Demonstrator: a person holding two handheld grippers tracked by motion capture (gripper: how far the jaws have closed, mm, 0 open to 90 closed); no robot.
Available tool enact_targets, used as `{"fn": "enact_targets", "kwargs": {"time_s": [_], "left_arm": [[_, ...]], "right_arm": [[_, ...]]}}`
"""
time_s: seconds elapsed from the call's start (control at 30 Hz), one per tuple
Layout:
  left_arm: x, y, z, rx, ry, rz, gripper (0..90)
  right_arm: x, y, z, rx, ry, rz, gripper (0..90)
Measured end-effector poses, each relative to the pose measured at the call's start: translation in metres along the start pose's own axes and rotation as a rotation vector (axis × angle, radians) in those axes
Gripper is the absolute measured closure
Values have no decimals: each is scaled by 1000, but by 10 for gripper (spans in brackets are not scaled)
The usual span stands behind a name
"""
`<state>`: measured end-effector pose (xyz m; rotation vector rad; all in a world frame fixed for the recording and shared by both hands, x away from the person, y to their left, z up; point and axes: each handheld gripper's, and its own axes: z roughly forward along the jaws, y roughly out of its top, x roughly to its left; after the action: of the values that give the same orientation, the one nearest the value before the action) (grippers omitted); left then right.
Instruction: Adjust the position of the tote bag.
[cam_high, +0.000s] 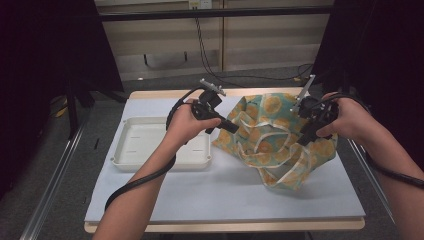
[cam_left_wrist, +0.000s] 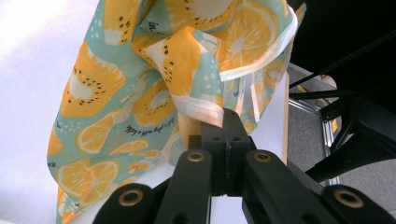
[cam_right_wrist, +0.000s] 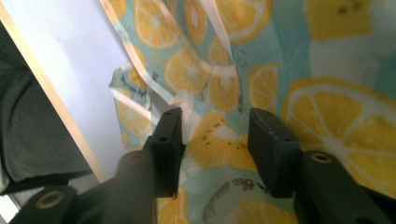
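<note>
You've got the left gripper (cam_left_wrist: 227, 122) pinching the lemon-print cloth's (cam_high: 272, 137) hem, right gripper (cam_right_wrist: 215, 140) spread over the fabric, so next close it on 1 edge.

We note a table (cam_high: 220, 200) with a pale grey-blue top and a light wooden edge, standing on a grey floor (cam_high: 55, 170). Behind it we find a beige wall (cam_high: 260, 45) of panels, with a black cable (cam_high: 202, 45) hanging down it and trailing across the floor. Black curtains (cam_high: 45, 55) close off both sides. A metal rail (cam_high: 55, 175) runs along the floor at left. Lighting is even and soft.
</note>
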<state>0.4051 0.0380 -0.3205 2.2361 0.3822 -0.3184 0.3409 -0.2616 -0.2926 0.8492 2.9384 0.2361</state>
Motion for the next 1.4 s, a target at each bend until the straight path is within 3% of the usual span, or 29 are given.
{"fn": "enact_targets", "kwargs": {"time_s": [0.03, 0.13, 0.17, 0.27, 0.5, 0.6, 0.73, 0.77, 0.8, 0.83, 0.87, 0.93, 1.03, 1.17, 1.2, 1.4], "left_arm": [[0, 0, 0, 5, 5, 1, 900], [0, 0, -2, 3, 7, 1, 900], [0, 0, -3, 2, 10, -9, 900], [1, -1, -4, -12, 13, -11, 900], [1, 3, -9, -19, -1, -20, 900], [0, 7, -15, -20, 9, -17, 900], [-2, 15, -22, -39, 17, -14, 900], [-2, 17, -24, -27, 24, -2, 900], [-2, 18, -25, -47, 19, -16, 900], [-1, 19, -28, -32, 25, -6, 900], [-1, 20, -28, -56, 23, -16, 900], [0, 23, -33, -51, 33, -16, 900], [0, 28, -38, -91, 18, -33, 900], [-2, 37, -45, -109, 14, -32, 900], [-2, 38, -46, -91, 19, -28, 900], [-4, 34, -44, -79, 14, -25, 900]], "right_arm": [[0, 0, 0, 0, 0, 0, 606], [-1, -2, 0, 30, -4, 1, 753], [-2, -5, -1, 35, 12, 6, 871], [-3, -6, -3, 29, 21, 14, 900], [-2, -12, -21, -26, 51, 83, 900], [-2, -12, -27, -47, 58, 85, 900], [-2, -14, -46, -134, 71, 114, 900], [-2, -14, -46, -134, 71, 114, 900], [-2, -15, -50, -134, 59, 117, 900], [-3, -16, -53, -138, 50, 121, 900], [-3, -17, -57, -141, 46, 138, 900], [-4, -19, -62, -155, 30, 154, 900], [-7, -23, -69, -182, 18, 172, 900], [-8, -25, -75, -211, 11, 181, 900], [-8, -24, -76, -218, 11, 175, 900], [-5, -19, -73, -211, 13, 159, 900]]}}
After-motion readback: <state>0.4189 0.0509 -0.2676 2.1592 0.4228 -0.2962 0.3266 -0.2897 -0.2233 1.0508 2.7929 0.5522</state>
